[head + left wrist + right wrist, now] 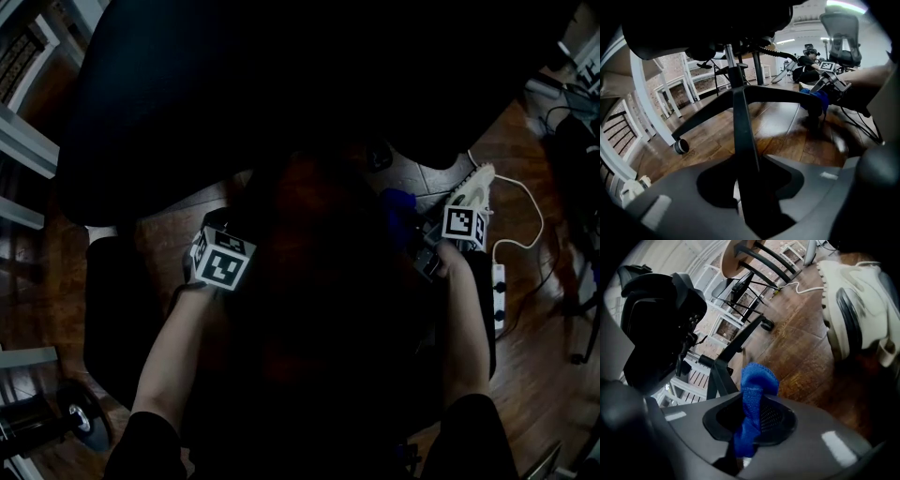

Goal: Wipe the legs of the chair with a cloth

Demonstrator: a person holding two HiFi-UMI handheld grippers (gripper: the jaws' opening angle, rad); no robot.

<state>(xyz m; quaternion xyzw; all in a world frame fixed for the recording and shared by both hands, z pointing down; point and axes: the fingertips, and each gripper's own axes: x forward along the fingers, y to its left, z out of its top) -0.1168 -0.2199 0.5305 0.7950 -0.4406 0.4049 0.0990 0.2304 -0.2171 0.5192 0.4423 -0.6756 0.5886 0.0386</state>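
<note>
The black office chair's seat (281, 84) fills the top of the dim head view. One black chair leg (740, 136) runs from the centre column (731, 61) straight into my left gripper (750, 197), whose jaws are closed on it. My right gripper (747, 437) is shut on a blue cloth (754, 394) that sticks out past its jaws, close to another chair leg (719, 378). The left gripper view shows that cloth (816, 98) resting at the far end of a leg. Both marker cubes (220, 261) (465, 225) show under the seat.
Dark wooden floor lies all round. A white shoe (858, 310) stands just right of the cloth. A white power strip (499, 295) and its cable lie at the right. A caster (681, 146) ends the left leg. White table frames stand behind.
</note>
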